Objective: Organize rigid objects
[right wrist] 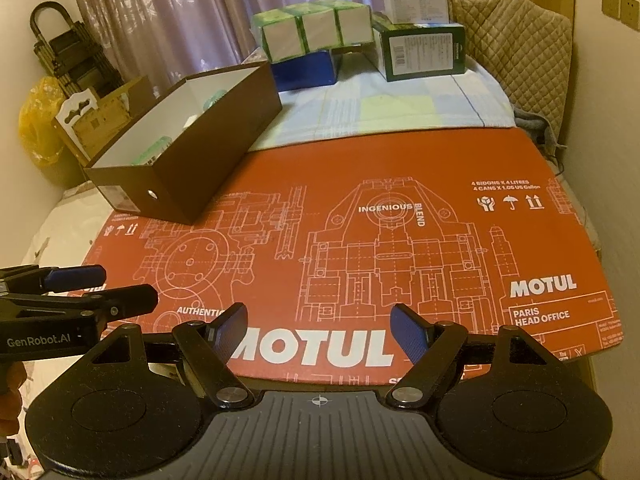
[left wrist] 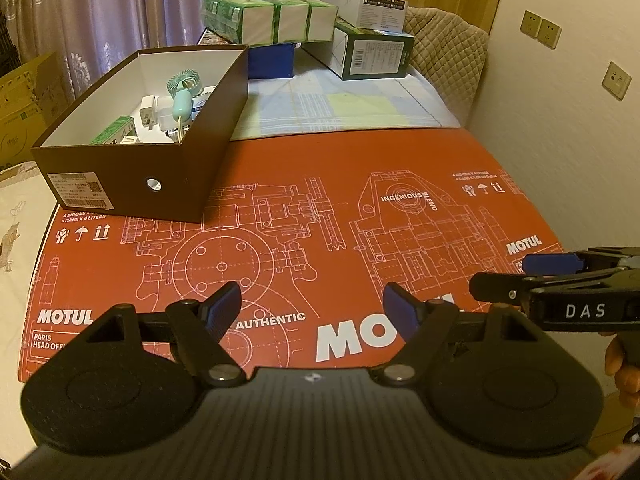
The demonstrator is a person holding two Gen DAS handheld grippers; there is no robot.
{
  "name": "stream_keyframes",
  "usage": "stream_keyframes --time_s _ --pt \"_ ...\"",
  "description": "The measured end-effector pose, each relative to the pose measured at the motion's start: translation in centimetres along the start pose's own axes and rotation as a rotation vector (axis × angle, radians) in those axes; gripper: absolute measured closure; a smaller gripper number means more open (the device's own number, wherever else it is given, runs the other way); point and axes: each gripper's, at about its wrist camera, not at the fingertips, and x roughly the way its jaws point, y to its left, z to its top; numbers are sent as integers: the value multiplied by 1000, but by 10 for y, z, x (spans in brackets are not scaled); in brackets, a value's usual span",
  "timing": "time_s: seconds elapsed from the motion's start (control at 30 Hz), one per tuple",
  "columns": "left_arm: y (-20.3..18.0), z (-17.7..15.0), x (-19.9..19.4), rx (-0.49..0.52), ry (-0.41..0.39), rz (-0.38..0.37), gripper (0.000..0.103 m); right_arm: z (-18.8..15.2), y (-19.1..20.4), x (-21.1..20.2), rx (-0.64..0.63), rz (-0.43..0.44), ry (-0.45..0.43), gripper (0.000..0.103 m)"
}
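Two hand-held grippers hover over a flattened red cardboard sheet (left wrist: 320, 184) printed with white engine drawings, which lies on a bed. In the left wrist view, the left gripper (left wrist: 312, 306) fills the bottom of the frame, its blue-padded fingers (left wrist: 224, 304) spread wide with nothing between them; the right gripper (left wrist: 532, 276) enters at the right edge, seen side-on, beside part of a person's hand (left wrist: 620, 368) at lower right. In the right wrist view the right gripper (right wrist: 318, 326) likewise has its fingers (right wrist: 408, 332) spread and empty over the red sheet.

A dark brown open box (left wrist: 132, 184) sits at the upper left of the left wrist frame, on the sheet's far left corner. Its long axis runs from the near short end, which carries a round hole and a label, back toward the curtains (left wrist: 120, 4). Inside lie a mint-green handheld fan (left wrist: 182, 96), head toward the far end and handle toward the near end, white chargers (left wrist: 154, 116) and a small green carton (left wrist: 114, 130). The right wrist view shows the same box (right wrist: 216, 152) at the left, angled up and to the right.

Beyond, at top centre, green-wrapped packs (left wrist: 272, 20) rest on a blue box (left wrist: 270, 60), beside a dark green carton (left wrist: 374, 54)
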Motion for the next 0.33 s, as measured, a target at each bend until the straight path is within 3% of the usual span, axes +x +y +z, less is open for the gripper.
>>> stream_keyframes --time_s 0.33 --pt "3 8 6 8 -1 -9 28 4 0 7 6 -1 14 27"
